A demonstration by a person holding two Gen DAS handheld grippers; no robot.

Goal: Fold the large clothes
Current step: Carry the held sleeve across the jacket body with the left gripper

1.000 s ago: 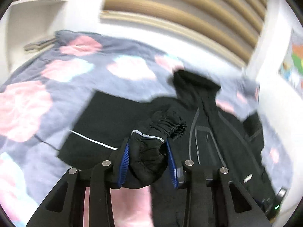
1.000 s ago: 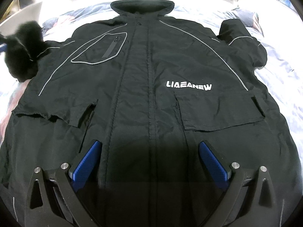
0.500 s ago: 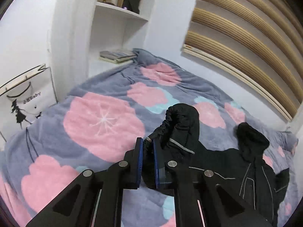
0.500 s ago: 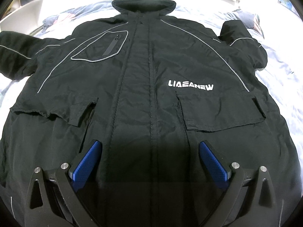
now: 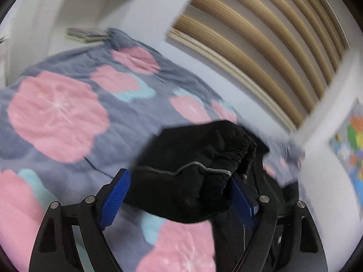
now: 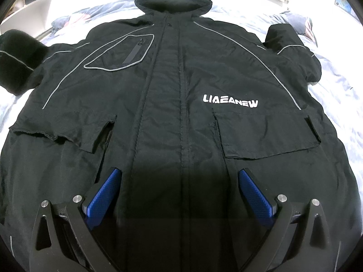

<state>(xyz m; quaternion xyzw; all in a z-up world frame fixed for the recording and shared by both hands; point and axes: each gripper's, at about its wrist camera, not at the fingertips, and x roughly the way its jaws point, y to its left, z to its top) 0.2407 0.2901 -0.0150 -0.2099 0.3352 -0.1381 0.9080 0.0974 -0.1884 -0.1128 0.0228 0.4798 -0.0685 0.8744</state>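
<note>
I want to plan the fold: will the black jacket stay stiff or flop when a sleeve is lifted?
Probably floppy: the jacket lies wrinkled and flat, and its sleeve bunches. Its smooth cloth may slip. It looks padded, so perhaps bulky.

The black jacket [image 6: 181,104] covered nearly all the bed ahead of the right gripper [image 6: 179,195], whose jaws stood wide apart just above its front; bare flowered blanket [image 5: 59,113] lay open to the left; the bunched sleeve [image 5: 192,172] filled the gap between the left gripper [image 5: 179,192] fingers; the slatted headboard [image 5: 261,36] closed off the far side.
</note>
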